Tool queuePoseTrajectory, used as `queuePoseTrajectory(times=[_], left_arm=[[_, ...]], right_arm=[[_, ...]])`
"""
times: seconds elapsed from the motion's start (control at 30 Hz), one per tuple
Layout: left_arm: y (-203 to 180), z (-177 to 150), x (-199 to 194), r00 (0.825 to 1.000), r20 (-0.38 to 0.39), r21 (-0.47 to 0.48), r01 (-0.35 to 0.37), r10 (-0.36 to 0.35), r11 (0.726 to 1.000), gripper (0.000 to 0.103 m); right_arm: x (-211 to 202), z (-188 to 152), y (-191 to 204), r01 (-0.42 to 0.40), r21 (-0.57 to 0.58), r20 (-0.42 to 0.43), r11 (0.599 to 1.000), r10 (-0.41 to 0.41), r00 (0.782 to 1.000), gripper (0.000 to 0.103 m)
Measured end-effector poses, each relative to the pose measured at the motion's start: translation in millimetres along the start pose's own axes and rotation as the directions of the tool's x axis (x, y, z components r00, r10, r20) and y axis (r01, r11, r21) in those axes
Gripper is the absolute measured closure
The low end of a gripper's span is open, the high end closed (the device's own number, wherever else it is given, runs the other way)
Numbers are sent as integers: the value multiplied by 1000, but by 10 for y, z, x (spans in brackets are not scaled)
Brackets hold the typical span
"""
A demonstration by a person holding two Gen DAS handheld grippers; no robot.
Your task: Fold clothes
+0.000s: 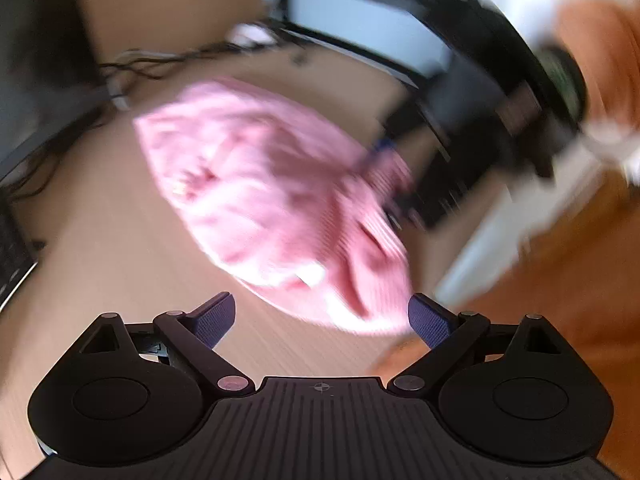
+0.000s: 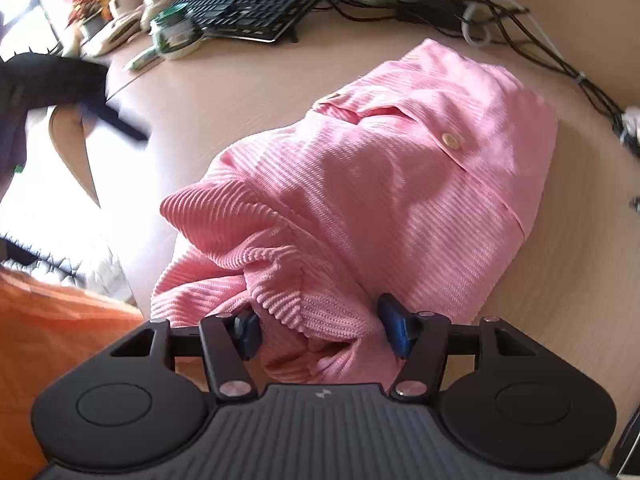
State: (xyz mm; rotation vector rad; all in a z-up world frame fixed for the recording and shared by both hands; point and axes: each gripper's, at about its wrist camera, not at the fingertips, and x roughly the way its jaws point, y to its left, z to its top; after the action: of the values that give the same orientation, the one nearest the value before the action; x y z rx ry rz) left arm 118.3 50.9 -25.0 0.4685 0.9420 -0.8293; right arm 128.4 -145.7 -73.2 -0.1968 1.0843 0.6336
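A pink ribbed knit garment with a pale button lies bunched on the light wooden desk. My right gripper is open, its blue pads on either side of a bunched fold at the garment's near edge, not closed on it. In the blurred left wrist view the garment lies ahead on the desk. My left gripper is open and empty, just short of the garment's near hem. The other gripper shows as a dark blur at the garment's far right side.
A black keyboard, a monitor base, a glass jar and potted flowers stand at the back of the desk. Cables run along the back right. The desk edge and an orange surface are at left.
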Motion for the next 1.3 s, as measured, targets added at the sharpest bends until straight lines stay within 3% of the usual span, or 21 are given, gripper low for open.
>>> queuePoseTrajectory(times=[0.17,0.3,0.4,0.47,0.5,0.57,0.63,0.73,0.83,0.87,0.9,0.97,1.0,1.07,1.13,1.3], left_arm=[[-166,-24,216,997,-20,69,-71,72,995,6],[-191,18,417,980,15,139,-200,199,970,6],[-58,126,531,975,34,108,-224,221,969,6],[55,200,571,972,48,67,-232,229,970,6],[136,239,554,972,58,25,-230,228,973,6],[321,311,522,977,73,-75,-197,203,977,5],[524,368,510,987,82,-193,-121,139,974,5],[795,379,533,994,109,-378,38,3,925,7],[899,400,515,988,150,-447,105,-41,888,9],[913,414,485,987,156,-455,105,-37,884,9],[900,418,431,987,157,-449,98,-30,888,9],[789,382,240,988,154,-362,44,13,931,6],[709,337,137,988,148,-299,-2,49,954,5],[559,214,42,984,135,-195,-89,116,977,3],[427,93,10,975,130,-106,-169,182,980,3],[324,177,363,945,197,55,-278,262,959,3]], right_arm=[[-50,18,-192,-72,166,-9,984,75,997,43],[-58,13,-318,-120,241,4,963,123,992,43],[-49,24,-298,-113,210,10,971,113,993,43],[-134,-15,-216,-88,124,29,988,85,996,41],[-209,-55,-155,-68,60,50,996,65,997,35],[-378,-180,-46,-6,-82,113,997,15,993,25],[-453,-333,84,87,-230,175,969,-46,983,19],[-273,-461,293,236,-373,225,897,-159,961,19],[-52,-395,379,321,-408,277,855,-219,935,22],[-30,-304,322,302,-364,267,881,-211,940,39],[-32,-188,228,260,-295,244,919,-191,951,47],[-94,44,-84,100,-82,188,992,-83,979,52],[-110,117,-234,32,16,172,999,-35,985,54],[-122,229,-513,-76,192,150,978,48,988,56],[-84,295,-710,-119,297,127,948,84,988,58],[29,332,-810,-125,344,80,931,104,991,59]])
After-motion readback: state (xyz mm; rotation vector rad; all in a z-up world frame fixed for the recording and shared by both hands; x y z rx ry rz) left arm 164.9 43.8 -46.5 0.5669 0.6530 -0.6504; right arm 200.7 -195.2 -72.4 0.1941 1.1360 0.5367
